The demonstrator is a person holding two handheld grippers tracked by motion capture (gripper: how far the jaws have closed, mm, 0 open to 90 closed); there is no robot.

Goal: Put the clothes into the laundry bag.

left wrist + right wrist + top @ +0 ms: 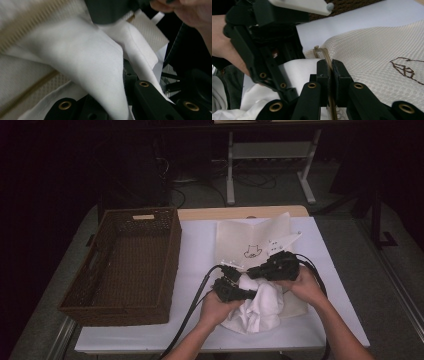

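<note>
Brown embroidery point(404, 70) beside pinched zipper point(327, 58)

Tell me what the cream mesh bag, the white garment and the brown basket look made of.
Cream mesh bag: synthetic netting, matte, honeycomb weave, by its look. White garment: soft woven cloth, probably cotton, folds and stitched hem. Brown basket: woven wicker or rattan, ribbed plaiting.

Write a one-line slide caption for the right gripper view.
Right gripper pinches the mesh bag's zipper edge.
</note>
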